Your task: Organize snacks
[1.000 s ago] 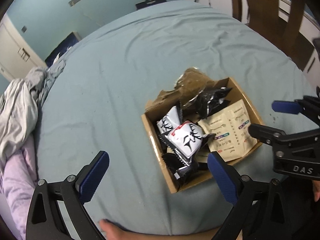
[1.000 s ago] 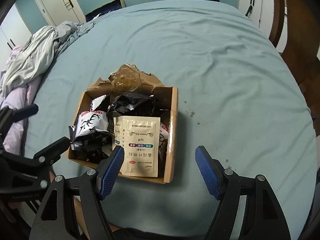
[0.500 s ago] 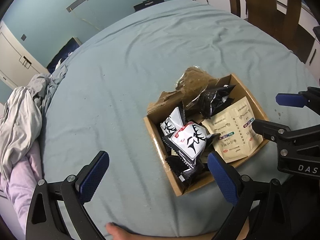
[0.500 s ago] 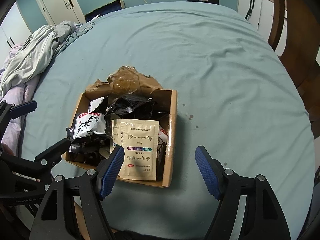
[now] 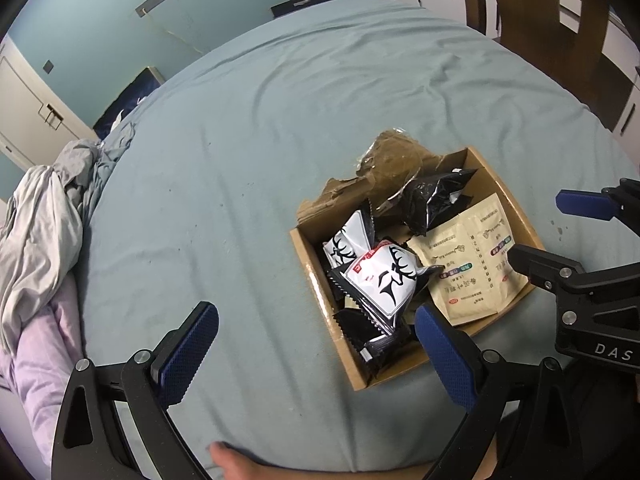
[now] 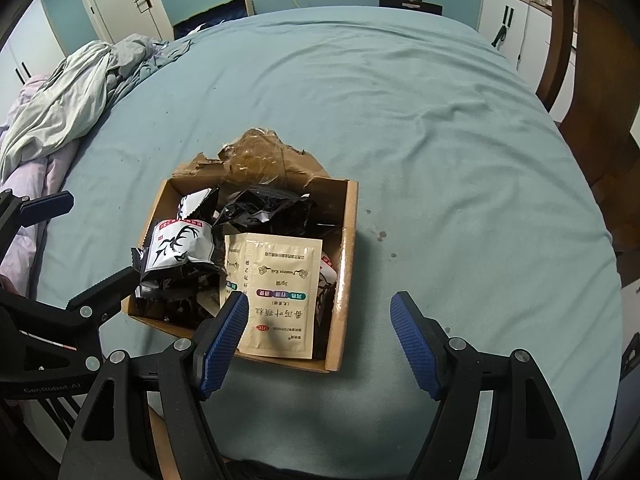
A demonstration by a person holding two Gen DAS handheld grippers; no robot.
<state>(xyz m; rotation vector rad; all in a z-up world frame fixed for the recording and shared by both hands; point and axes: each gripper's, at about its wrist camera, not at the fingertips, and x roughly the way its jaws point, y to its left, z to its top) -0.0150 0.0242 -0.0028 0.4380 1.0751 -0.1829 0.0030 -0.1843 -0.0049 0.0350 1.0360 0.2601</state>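
I held my left gripper [image 5: 316, 336] wide apart and empty, beside the torn brown cardboard box [image 6: 346, 240] on the blue-green bedsheet [image 6: 440, 140]. My right gripper [image 6: 320, 320] gaped too, over the beige paper sachet [image 6: 280, 292] lying among black-and-white foil snack packets [image 5: 380, 276] in the box.

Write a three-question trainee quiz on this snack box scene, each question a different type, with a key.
1. True or false: the left gripper holds a packet.
2. Multiple choice: where does the beige sachet lie? A) on the blue sheet beside the box; B) inside the cardboard box; C) between the right gripper's fingers.
3. Fill in: the white packet bears a black ____ design.

Key
1. False: its jaws stand wide apart with nothing between them.
2. B. The right gripper is open and empty too.
3. Antler.
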